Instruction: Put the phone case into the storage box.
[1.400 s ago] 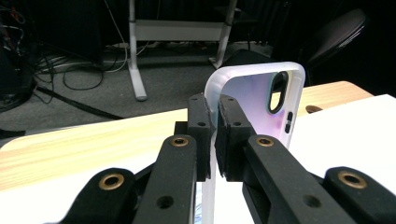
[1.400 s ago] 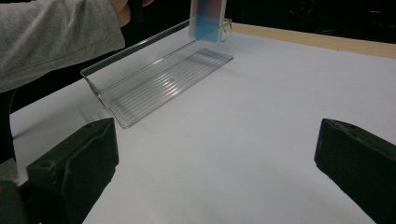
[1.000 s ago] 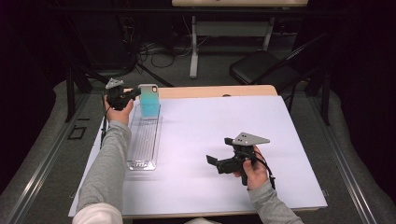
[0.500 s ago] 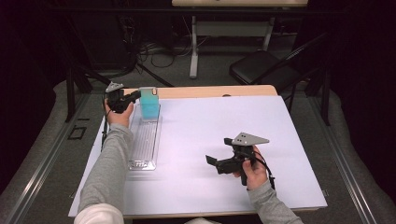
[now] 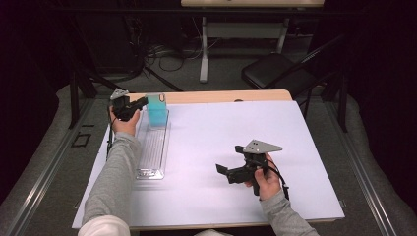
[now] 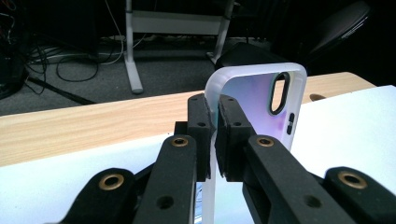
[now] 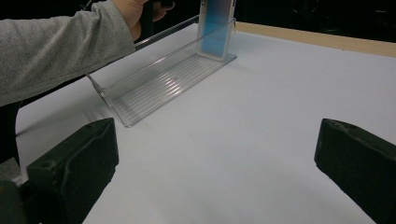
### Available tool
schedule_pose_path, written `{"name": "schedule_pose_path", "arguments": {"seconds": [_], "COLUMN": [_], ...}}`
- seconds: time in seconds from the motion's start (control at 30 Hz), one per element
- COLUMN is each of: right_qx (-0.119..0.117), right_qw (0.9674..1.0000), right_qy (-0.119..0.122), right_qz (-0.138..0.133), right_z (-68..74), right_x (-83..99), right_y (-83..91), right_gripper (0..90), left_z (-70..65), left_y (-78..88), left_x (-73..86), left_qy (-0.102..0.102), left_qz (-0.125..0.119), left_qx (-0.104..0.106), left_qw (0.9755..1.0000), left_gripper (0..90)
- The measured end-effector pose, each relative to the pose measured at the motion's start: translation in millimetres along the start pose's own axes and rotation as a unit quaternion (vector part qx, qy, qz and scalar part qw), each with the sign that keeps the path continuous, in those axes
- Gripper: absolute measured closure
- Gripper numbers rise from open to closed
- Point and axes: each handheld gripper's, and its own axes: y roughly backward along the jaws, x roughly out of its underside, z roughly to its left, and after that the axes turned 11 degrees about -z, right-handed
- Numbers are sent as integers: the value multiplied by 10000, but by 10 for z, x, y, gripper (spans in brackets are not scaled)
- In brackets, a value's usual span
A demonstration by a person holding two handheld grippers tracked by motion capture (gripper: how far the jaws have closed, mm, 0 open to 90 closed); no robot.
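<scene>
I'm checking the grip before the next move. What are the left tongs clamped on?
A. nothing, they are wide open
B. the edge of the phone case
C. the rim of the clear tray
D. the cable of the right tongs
B: in the left gripper view the left tongs pinch the side edge of the phone case, standing upright at the far end of the tray.

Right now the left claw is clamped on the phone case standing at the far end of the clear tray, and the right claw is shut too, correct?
Not quite. The left claw does clamp the phone case in the clear tray, but the right claw is open, its jaws wide apart over bare table, as the right gripper view shows.
</scene>
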Motion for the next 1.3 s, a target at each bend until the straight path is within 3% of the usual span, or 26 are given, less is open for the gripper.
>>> {"name": "schedule_pose_path", "arguments": {"seconds": [1.3], "right_qx": [-20], "right_qw": [10000], "right_qy": [26], "right_qz": [22], "right_z": [-4], "right_x": [6], "right_y": [-9], "right_gripper": [0], "left_z": [10], "left_y": [-24], "left_x": [13], "left_qy": [7], "left_qz": [-66], "left_qx": [-76], "left_qw": [9999], "left_gripper": [852]}}
